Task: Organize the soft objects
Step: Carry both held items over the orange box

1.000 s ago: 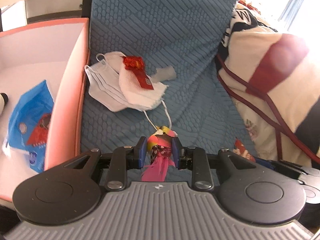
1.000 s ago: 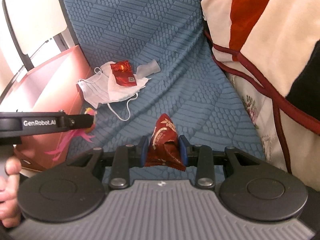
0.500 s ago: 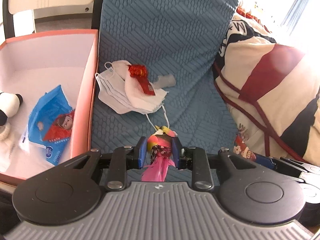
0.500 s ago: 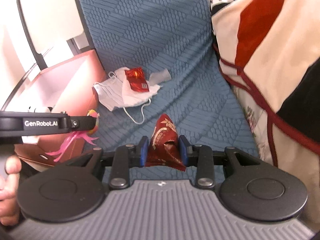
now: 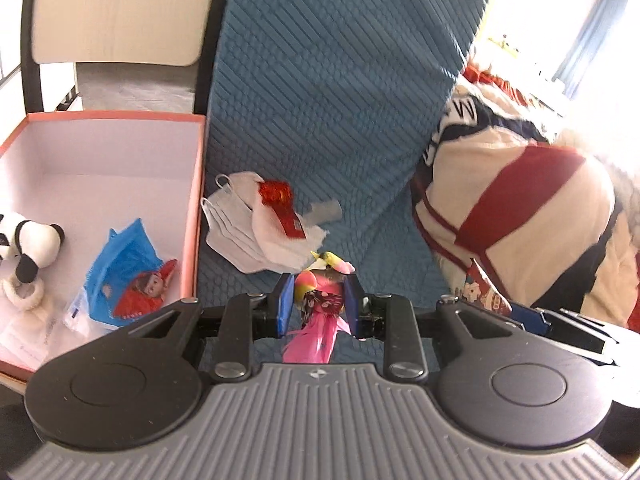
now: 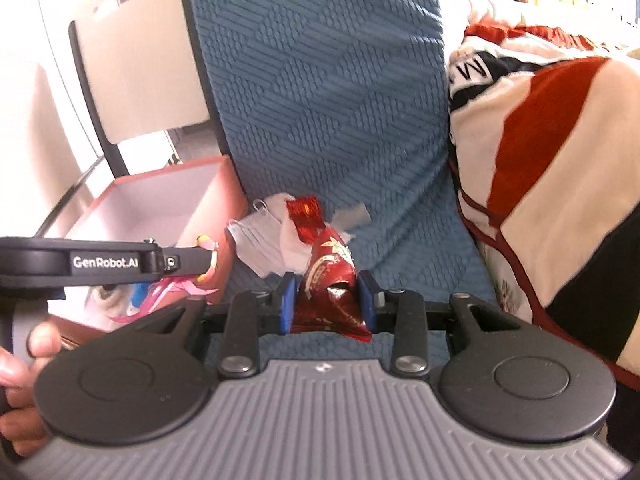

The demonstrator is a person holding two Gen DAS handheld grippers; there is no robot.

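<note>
The left gripper (image 5: 319,303) is clamped on a pink toy (image 5: 320,300), and the right gripper (image 6: 326,300) is clamped on a red pouch (image 6: 329,280). Both are held up beside the box (image 5: 195,200), likely so they can drop in with the panda (image 5: 28,252). Masks (image 5: 232,224) lie just beside the box.

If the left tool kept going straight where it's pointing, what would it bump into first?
Probably the pile of white face masks with the red packet on the blue cushion. The left tool holds a pink feathered toy; depth is hard to judge.
</note>
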